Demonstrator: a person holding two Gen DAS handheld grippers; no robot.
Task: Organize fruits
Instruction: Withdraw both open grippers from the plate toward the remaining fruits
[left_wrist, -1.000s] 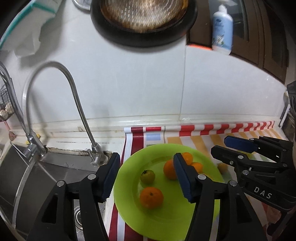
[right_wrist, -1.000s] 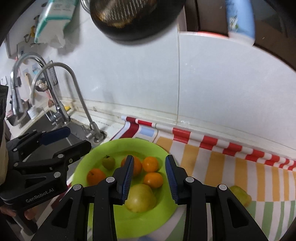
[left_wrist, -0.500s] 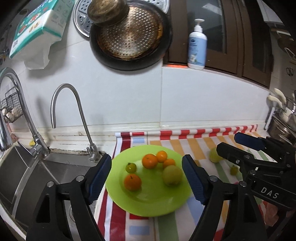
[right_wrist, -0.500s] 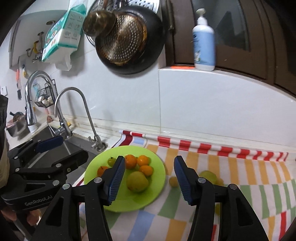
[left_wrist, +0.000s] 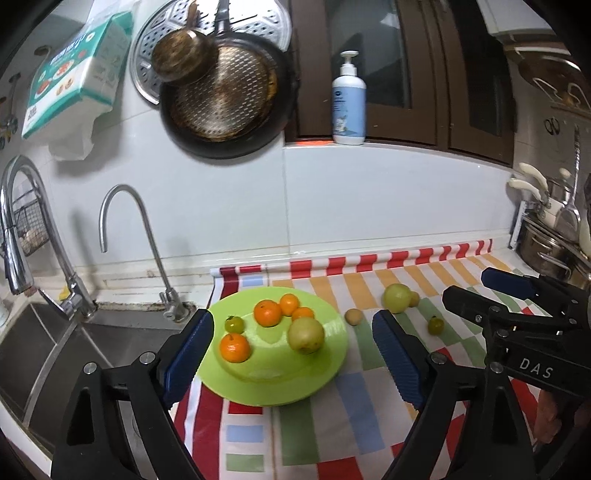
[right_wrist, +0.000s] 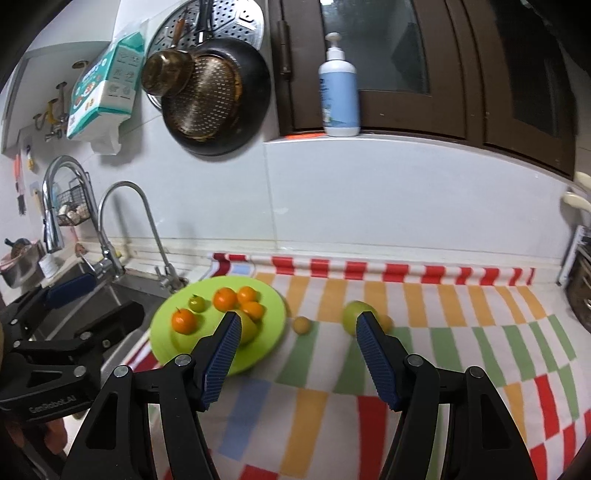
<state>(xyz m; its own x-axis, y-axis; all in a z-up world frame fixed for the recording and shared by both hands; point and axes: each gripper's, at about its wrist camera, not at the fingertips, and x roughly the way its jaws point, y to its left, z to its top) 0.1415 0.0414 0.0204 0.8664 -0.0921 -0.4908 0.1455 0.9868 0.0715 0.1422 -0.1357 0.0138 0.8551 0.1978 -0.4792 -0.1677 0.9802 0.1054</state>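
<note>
While both grippers hang above the striped cloth (left_wrist: 332, 406) on the worktop, neither has hold of anything: the left gripper (left_wrist: 293, 354) has its blue-padded jaws spread wide, with the green plate (left_wrist: 273, 380) showing between them, and the right gripper (right_wrist: 297, 358) is likewise wide open over bare cloth.

The plate sits at the cloth's left end, just beside the sink (left_wrist: 74, 354) and its two taps. On it lie four oranges: one at the front left (left_wrist: 235, 347) and three bunched at the back, the largest of these (left_wrist: 267, 313) touching two smaller ones (left_wrist: 289, 303). A small green fruit (left_wrist: 234, 324) lies between the front orange and the back group, and a big yellow-green apple-like fruit (left_wrist: 306, 334) rests toward the plate's right side, near the smallest orange.

Off the plate, on the cloth, four fruits lie loose: a small yellowish one (left_wrist: 354, 316) just right of the plate's rim, a large pale green one (left_wrist: 396, 298) further right with a small yellowish fruit (left_wrist: 414, 299) touching its far side, and a small green one (left_wrist: 436, 325) nearer the right gripper's side.

A dark pan (left_wrist: 225, 99) hangs on the tiled wall, and a pump bottle (left_wrist: 348, 103) stands on the ledge
</note>
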